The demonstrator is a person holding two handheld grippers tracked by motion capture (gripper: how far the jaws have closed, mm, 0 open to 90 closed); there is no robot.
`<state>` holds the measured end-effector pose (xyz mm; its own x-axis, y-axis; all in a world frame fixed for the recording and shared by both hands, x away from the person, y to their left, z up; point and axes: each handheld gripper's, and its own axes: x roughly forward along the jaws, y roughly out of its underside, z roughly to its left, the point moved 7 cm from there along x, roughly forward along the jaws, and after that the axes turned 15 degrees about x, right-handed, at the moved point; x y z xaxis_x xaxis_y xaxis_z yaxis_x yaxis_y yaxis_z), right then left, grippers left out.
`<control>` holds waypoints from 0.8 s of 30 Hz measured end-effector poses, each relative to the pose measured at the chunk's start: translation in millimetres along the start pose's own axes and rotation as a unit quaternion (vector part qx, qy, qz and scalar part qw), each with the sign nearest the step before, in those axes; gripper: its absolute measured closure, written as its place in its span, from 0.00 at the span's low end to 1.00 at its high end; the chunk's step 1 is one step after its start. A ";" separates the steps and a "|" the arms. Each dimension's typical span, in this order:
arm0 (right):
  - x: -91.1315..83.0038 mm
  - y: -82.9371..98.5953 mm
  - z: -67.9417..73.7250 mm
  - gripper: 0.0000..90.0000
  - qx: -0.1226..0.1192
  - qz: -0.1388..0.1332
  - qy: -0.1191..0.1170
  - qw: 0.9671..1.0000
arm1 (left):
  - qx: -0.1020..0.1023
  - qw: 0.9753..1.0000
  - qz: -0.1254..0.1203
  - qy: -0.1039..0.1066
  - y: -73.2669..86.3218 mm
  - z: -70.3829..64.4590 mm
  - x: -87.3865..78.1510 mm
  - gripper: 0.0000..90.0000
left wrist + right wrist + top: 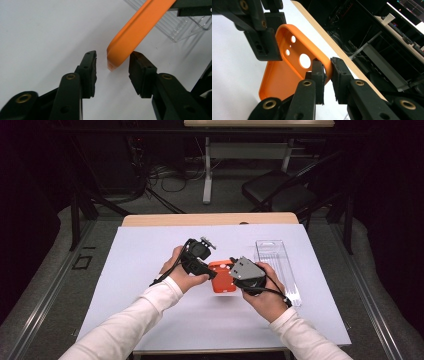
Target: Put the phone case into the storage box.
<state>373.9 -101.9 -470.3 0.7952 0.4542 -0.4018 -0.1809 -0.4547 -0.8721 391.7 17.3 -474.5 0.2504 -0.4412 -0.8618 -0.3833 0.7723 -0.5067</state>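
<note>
Right gripper (327,72) pinches orange phone case (284,75) rim, lifting it tilted off the table (150,270). Left gripper (112,67) jaws apart around its corner. Clear tray (277,262) just right of case.

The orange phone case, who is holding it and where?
The right tongs pinch the orange phone case by its edge wall near the camera holes. The left tongs are open around its other end, not gripping.

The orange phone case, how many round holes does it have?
4 round holes show in the orange phone case, seen in the right claw view: one big, two middling, one tiny. The claws' jaws may hide others.
</note>
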 end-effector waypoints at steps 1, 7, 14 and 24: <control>-0.1 0.5 -0.6 0.90 0.003 -0.001 -0.002 1.000 | 0.008 1.000 -0.003 -0.001 0.0 0.2 -0.9 0.59; -1.8 1.3 -8.2 0.90 0.011 -0.019 -0.008 1.000 | 0.031 0.999 -0.017 -0.013 2.7 0.3 -4.3 0.53; -4.9 2.0 -18.9 0.90 0.036 -0.043 -0.021 0.998 | 0.034 0.998 -0.053 -0.020 5.3 1.4 -12.9 0.53; -8.4 -0.5 -24.3 0.90 0.039 -0.079 -0.034 0.996 | 0.034 0.997 -0.069 -0.027 10.9 5.3 -19.2 0.54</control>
<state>381.5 -124.1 -459.6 0.7764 0.5676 -0.2739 -0.1033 -0.3142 -0.9437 387.5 36.7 -463.3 0.3445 -0.5212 -0.7808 -0.2809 0.7364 -0.6154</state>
